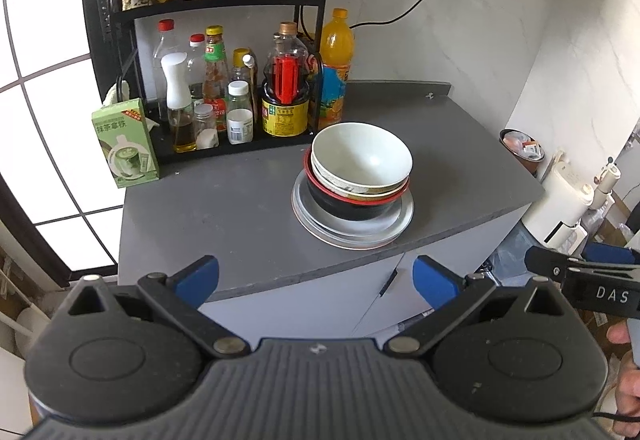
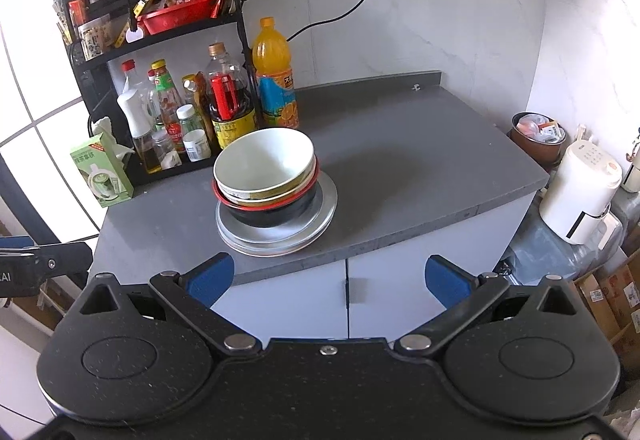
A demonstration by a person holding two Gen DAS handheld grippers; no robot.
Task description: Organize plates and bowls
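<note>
One pile stands on the grey countertop (image 1: 224, 208) (image 2: 420, 176). A white bowl (image 1: 362, 156) (image 2: 264, 160) sits tilted on top, nested in a second pale bowl and a black bowl with a red rim (image 1: 352, 206) (image 2: 276, 212). They rest on stacked grey-white plates (image 1: 352, 234) (image 2: 276, 238). My left gripper (image 1: 316, 280) is open and empty, held in front of the counter's near edge. My right gripper (image 2: 330, 280) is also open and empty, back from the counter; its side shows at the right edge of the left wrist view.
A black rack (image 1: 216, 6) (image 2: 160, 36) with sauce bottles and a red basin fills the counter's back left. An orange juice bottle (image 1: 338, 56) (image 2: 276, 76) stands behind the pile. A green box (image 1: 126, 144) (image 2: 102, 170) sits left. A white appliance (image 2: 580, 192) stands right of the cabinet.
</note>
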